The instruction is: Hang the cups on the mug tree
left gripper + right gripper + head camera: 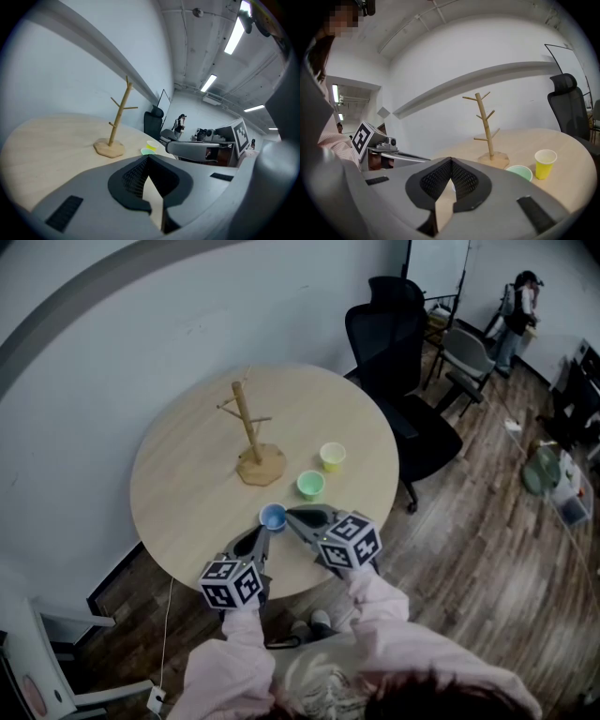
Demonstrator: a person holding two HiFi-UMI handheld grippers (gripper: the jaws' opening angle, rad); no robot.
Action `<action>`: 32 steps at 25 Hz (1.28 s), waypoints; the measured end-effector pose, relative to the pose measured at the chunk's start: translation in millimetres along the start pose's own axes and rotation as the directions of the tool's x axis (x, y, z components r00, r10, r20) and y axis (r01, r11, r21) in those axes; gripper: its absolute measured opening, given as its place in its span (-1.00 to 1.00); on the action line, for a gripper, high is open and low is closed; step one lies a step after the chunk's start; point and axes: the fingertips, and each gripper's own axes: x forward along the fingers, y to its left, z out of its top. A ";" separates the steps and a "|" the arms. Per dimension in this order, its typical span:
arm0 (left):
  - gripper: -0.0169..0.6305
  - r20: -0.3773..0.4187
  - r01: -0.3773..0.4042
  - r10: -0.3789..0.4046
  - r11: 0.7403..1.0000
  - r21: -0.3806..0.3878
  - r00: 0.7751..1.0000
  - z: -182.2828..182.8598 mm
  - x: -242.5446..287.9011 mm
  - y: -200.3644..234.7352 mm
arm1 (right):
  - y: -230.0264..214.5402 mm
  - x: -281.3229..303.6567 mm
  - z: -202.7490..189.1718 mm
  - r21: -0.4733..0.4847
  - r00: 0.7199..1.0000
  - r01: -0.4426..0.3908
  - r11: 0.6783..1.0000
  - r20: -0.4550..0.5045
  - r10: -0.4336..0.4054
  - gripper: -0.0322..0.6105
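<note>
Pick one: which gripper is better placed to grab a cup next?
Right, narrowly. The right gripper has its tip beside the blue cup, and the green cup and yellow cup lie on its side. The left gripper is close too. Both are shut and empty.

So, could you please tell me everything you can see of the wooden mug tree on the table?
The mug tree looks like pale bare wood: a slim pole with short pegs angled upward, set in a flat, many-sided base. It stands upright on the round table, touching only the tabletop. Every peg is bare, and the green cup beside it does not touch it.
</note>
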 end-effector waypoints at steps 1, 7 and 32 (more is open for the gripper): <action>-0.95 -0.005 -0.001 0.001 1.000 -0.001 1.000 -1.1 0.0 1.0 | -1.8 1.2 -1.6 0.000 1.000 0.010 1.000 -0.004 -0.010 -0.93; -0.95 -0.042 0.002 -0.003 1.000 -0.017 0.999 -8.8 2.4 11.5 | -10.1 11.3 -10.2 0.017 0.999 0.046 0.999 -0.026 -0.045 -0.93; -0.95 -0.158 0.027 -0.040 0.996 -0.082 0.987 -56.0 17.1 35.6 | -25.0 37.8 -88.9 -0.037 0.964 0.138 0.990 -0.225 -0.143 -0.40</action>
